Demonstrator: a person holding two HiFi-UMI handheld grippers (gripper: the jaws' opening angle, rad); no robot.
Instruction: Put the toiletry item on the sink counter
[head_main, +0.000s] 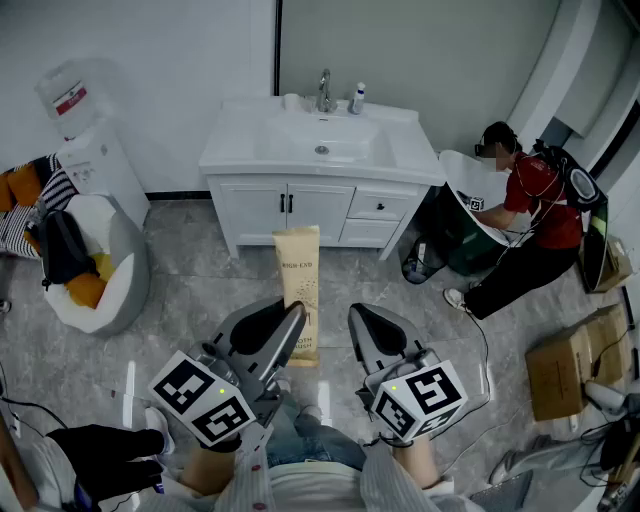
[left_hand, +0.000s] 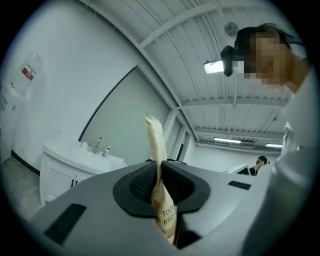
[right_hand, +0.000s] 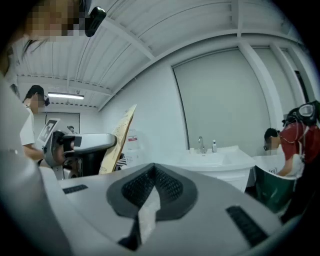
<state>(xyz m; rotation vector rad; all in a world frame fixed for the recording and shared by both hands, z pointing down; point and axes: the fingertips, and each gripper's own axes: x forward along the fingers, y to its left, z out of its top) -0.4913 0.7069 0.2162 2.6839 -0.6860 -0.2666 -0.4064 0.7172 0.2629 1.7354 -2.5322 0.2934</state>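
i see my left gripper close to me, clenched tight on the tan toothbrush packet. the packet stands up tall between the jaws. my right gripper is just beside it, with its jaws pressed together. the packet is up over the grey floor, well apart from the white sink counter. at the back of the counter stand a tap and a small bottle. a person in a red top crouches to the right of it.
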